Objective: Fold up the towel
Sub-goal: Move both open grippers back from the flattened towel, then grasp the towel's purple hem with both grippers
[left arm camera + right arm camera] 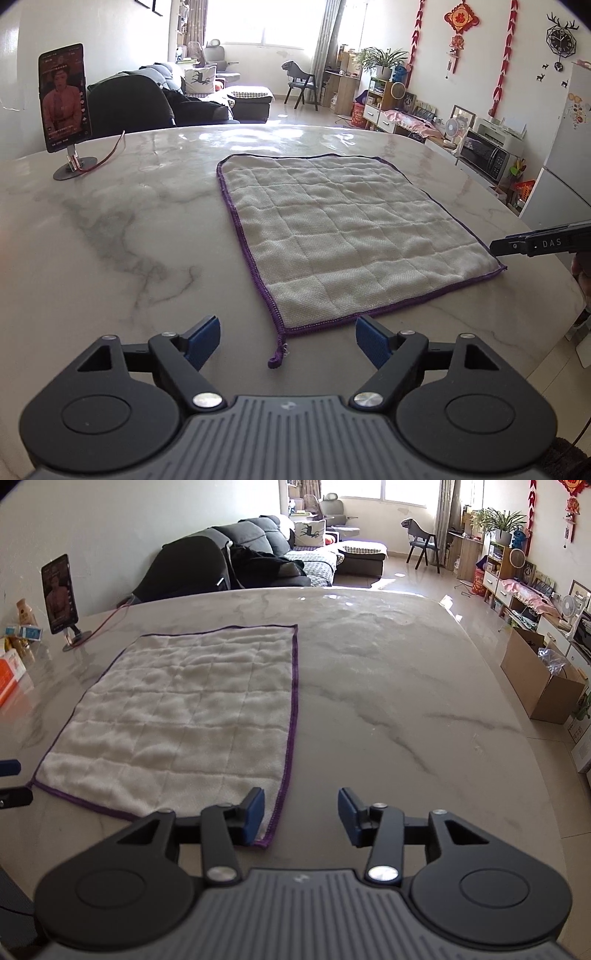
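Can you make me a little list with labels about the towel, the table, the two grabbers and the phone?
Towel: white quilted cloth towel with purple stitched edge, lying flat and unfolded
Table: grey-veined marble table, towel on it
Left gripper: jaws open, near the towel's loop corner
Right gripper: jaws open, at the towel's near right corner
Phone: black phone on a round metal stand, screen on, upright

My right gripper [496,247] enters the left wrist view cut off by the right edge, its fingertips too small to judge. In the right wrist view, one blue finger [254,814] hides part of the towel [177,716] near its near right corner. My left gripper [11,775] is clipped by the left edge there.
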{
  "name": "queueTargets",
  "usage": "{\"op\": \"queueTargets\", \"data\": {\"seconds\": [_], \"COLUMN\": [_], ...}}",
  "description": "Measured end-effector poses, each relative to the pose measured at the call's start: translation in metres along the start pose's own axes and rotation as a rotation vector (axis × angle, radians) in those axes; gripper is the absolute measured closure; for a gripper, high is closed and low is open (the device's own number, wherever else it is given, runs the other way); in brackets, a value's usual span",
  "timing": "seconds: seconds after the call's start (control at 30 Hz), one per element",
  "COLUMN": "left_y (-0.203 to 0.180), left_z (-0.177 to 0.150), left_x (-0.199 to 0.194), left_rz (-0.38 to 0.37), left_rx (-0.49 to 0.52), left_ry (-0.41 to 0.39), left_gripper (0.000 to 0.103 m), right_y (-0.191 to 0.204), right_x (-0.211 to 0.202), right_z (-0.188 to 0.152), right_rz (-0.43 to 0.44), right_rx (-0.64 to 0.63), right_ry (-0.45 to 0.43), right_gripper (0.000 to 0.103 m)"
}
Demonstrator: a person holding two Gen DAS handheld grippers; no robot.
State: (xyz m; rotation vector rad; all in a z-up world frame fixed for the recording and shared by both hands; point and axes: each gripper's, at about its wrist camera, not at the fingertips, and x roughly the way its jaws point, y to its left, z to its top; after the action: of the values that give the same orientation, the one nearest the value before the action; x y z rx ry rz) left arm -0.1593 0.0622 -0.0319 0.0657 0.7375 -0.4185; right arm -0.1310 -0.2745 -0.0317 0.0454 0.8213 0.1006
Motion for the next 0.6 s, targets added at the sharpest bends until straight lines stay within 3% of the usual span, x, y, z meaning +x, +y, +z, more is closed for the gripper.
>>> {"op": "queueTargets", "data": {"seconds": [0.13,0.33,0.43,0.5,0.6], "left_y": [-0.008,-0.011,-0.011,-0.009,-0.006], "left_z": [-0.004,-0.004,-0.004,-0.004,-0.004], "left_x": [0.003,0.004,0.004,0.004,0.005], "left_rz": [0.002,0.031,0.038,0.045,0.046], "left_rx": [0.02,0.018,0.016,0.001,-0.033], "left_ry": [0.01,0.001,-0.002,-0.005,-0.011], "left_gripper": [0.026,0.049,0.066,0.087,0.095], "right_y": [0.002,0.005,0.006,0.007,0.01], "right_x": [-0.002,-0.004,-0.005,-0.005,-0.003], "right_z": [-0.005,-0.012,-0.016,-0.018,-0.017], "right_rz": [0.029,0.062,0.079,0.091,0.09], "right_rx": [-0.001,-0.001,0.0,0.002,-0.005], "right_ry": [0.003,0.004,0.004,0.003,-0.007], "right_gripper": [0.054,0.052,0.051,0.051,0.051]}}
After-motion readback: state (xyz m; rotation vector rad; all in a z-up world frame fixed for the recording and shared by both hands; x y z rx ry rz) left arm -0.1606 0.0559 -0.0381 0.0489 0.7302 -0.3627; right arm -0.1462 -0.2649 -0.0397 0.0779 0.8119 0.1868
